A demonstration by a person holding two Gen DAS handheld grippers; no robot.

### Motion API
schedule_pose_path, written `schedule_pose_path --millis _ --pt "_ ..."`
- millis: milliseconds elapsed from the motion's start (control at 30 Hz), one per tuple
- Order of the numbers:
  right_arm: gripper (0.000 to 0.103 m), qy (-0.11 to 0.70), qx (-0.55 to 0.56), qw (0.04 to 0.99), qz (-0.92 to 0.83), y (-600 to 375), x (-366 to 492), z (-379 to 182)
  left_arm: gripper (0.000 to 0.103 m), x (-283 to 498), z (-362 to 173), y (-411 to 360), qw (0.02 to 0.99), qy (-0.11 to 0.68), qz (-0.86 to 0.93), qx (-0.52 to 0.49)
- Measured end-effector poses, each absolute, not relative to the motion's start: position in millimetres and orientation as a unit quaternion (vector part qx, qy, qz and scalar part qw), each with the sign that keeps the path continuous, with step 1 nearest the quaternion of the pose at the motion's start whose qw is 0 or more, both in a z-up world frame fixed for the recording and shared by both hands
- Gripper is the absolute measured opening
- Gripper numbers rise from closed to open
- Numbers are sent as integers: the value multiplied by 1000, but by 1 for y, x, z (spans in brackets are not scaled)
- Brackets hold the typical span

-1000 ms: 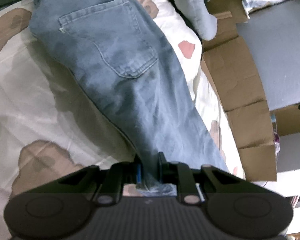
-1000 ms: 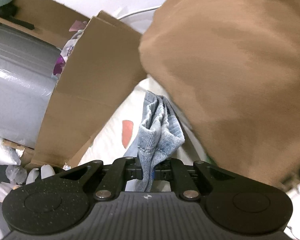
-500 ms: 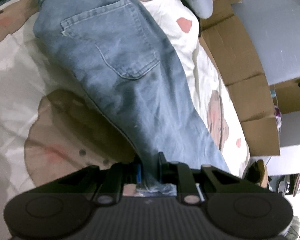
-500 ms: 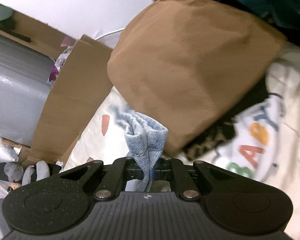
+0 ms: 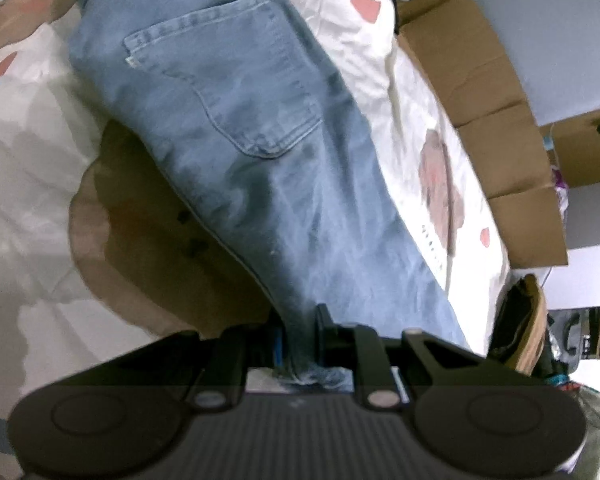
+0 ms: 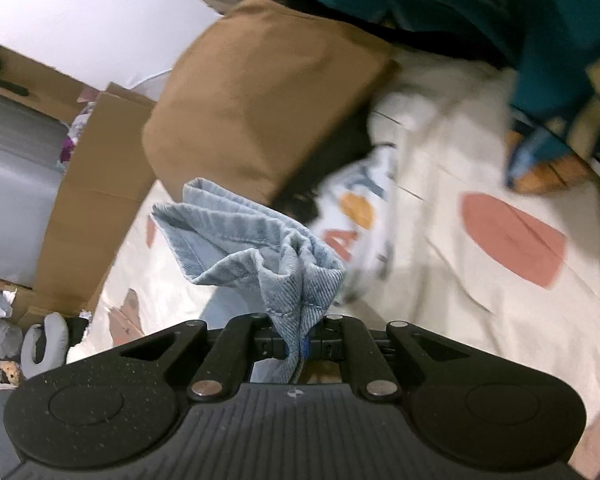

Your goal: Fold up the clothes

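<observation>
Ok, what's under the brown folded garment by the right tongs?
Under the brown folded garment, a dark layer and a white lettered garment stick out onto the printed bedsheet. How far they run underneath is covered.

Left black two-finger gripper point(image 5: 298, 330) angled down, jaws clamped on fabric; right black two-finger gripper point(image 6: 296, 338) likewise, jaws nearly closed.

The jeans point(image 5: 236, 128) lie on the bedsheet point(image 5: 32, 168), waistband at the far end, legs running back to the left gripper point(image 5: 299, 332), whose jaws pinch the cloth. To the right of the bed stands a cardboard box point(image 5: 496, 128). In the right wrist view a denim hem point(image 6: 256, 248) rises from the right gripper point(image 6: 300, 344) — clamped between its jaws — with a pillow point(image 6: 260, 96) behind it, a printed garment point(image 6: 364, 216) at its right and cardboard point(image 6: 96, 184) at its left.
</observation>
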State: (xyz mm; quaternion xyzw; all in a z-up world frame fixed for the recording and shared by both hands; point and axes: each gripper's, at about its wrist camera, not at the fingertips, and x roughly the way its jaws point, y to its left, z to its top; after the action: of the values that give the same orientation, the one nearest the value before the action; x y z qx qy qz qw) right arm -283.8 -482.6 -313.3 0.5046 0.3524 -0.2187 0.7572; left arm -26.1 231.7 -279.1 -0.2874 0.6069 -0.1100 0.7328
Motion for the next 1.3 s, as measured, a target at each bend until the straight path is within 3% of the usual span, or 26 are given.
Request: schedule_pose_path --millis 500,633,667,800,1300 --pt "5 376 546 706 -252 -476 -335 -368 16 -29 -291 230 726 627 -107 -261" --pt "13 388 545 697 -258 -477 -339 -372 18 -25 -294 232 721 635 -102 -257" --pt "19 395 547 691 -262 -478 -341 -372 18 -24 -293 232 722 636 -100 -252" --pt "25 414 520 694 -277 -484 -349 -359 18 -21 -281 232 732 637 -93 -224" --pt "28 422 416 768 -243 -502 -323 -306 23 34 -222 264 804 542 -64 -238"
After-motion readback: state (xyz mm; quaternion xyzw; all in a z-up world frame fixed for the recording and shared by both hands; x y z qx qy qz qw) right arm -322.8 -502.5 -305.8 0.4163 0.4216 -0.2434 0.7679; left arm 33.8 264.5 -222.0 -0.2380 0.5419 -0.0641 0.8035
